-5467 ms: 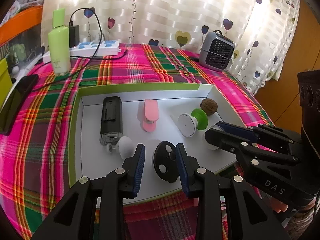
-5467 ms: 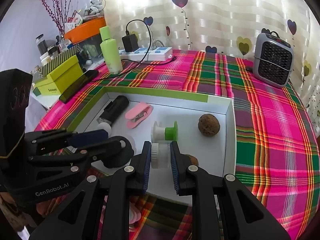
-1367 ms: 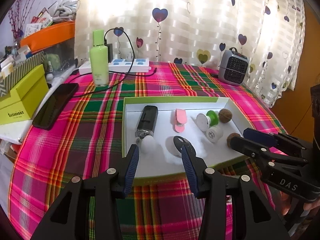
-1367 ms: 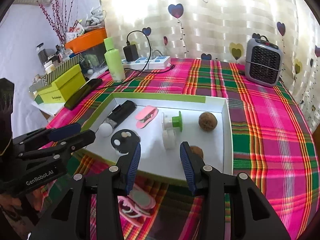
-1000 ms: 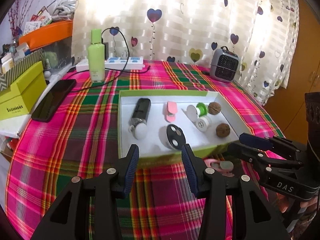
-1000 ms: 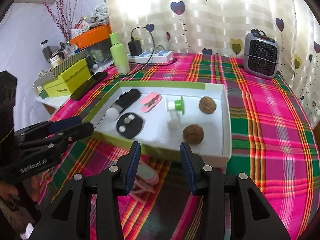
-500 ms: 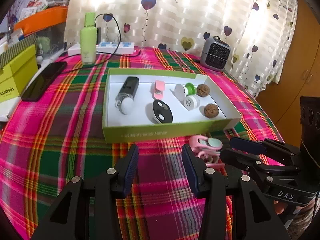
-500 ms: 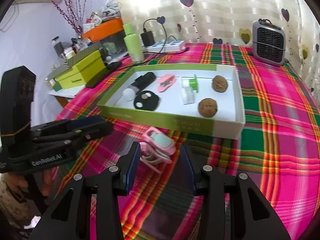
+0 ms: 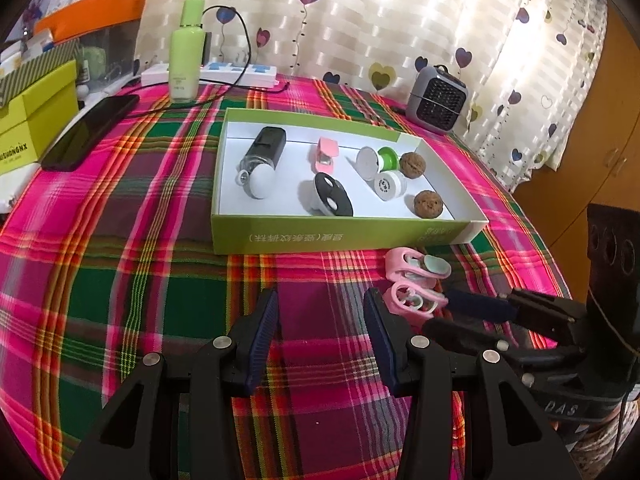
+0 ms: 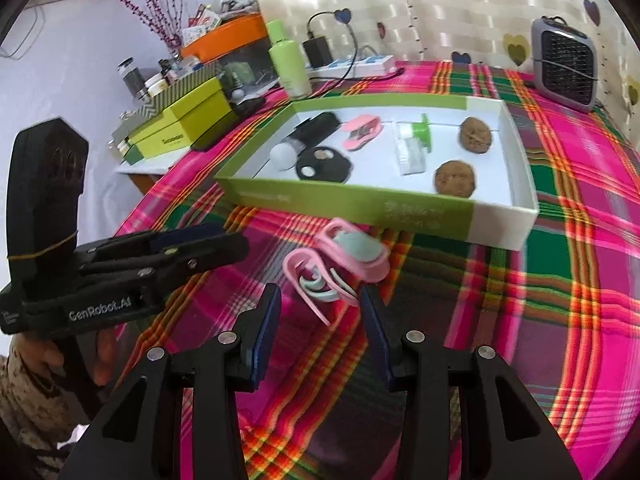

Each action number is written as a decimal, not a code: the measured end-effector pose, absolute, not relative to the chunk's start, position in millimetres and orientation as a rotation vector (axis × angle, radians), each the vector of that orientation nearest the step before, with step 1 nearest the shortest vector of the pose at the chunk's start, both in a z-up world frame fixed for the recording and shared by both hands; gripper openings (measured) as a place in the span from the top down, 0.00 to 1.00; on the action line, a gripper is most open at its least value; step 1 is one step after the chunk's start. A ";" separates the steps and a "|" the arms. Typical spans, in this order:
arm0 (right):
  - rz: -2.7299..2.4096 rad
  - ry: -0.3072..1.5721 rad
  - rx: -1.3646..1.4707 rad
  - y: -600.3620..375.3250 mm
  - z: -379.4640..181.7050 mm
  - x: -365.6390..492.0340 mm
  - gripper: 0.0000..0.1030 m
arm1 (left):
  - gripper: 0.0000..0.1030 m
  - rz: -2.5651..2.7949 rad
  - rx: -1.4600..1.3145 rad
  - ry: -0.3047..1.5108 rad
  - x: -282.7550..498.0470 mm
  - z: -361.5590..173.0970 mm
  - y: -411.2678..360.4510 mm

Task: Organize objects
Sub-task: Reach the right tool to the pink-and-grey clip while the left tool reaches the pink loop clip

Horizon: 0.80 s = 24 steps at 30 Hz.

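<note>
Inside green box point(image 9: 336, 236), two walnuts point(image 9: 428, 203), black disc point(image 9: 333, 199)

Tablecloth point(image 9: 120, 264): plaid of pink, green, dark red, thin yellow-orange lines. Box point(image 9: 340, 236): lime-green outside, white inside. Clips point(image 10: 340, 268) on the cloth: pink with pale teal parts. Walnuts point(image 9: 428, 204): brown. Bottle point(image 9: 186, 52): light green. Curtain point(image 9: 400, 20): cream checks, scattered purple and yellow hearts. Gripper pads point(image 9: 264, 328): dark blue on black.

box lettering point(image 10: 414, 213) blurred, heater point(image 10: 566, 66) edge-cropped
</note>
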State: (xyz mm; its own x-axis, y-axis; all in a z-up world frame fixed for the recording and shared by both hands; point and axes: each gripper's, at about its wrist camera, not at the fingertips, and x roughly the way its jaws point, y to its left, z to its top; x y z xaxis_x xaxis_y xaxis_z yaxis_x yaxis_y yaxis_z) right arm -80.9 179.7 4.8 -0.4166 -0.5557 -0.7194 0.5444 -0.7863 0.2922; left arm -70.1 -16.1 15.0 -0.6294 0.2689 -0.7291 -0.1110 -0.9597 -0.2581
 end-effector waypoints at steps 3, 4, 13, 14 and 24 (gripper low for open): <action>-2.180 0.002 1.129 173.9 3.5 -77.6 0.59 | 0.58 2.648 -1.230 -0.282 -70.7 15.2 -17.4; -2.164 0.002 1.129 171.7 3.1 -76.4 0.59 | 0.58 2.650 -1.231 -0.283 -71.0 15.3 -17.8; -2.095 -0.004 1.118 157.6 1.2 -70.1 0.59 | 0.58 2.675 -1.236 -0.306 -71.1 16.0 -27.9; -2.087 -0.006 1.121 156.8 0.6 -70.0 0.59 | 0.58 2.676 -1.240 -0.310 -71.4 15.5 -28.2; -2.276 0.011 1.046 191.9 21.7 -77.6 0.59 | 0.58 2.638 -1.241 -0.308 -71.6 14.8 -19.9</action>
State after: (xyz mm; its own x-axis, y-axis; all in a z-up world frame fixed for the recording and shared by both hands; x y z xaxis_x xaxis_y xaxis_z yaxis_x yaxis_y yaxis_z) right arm -77.6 191.9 21.7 -0.4893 -0.5373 -0.6870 0.5437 -0.8038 0.2414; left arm -71.6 -19.9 14.8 -0.6237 0.2758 -0.7314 -0.0996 -0.9561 -0.2756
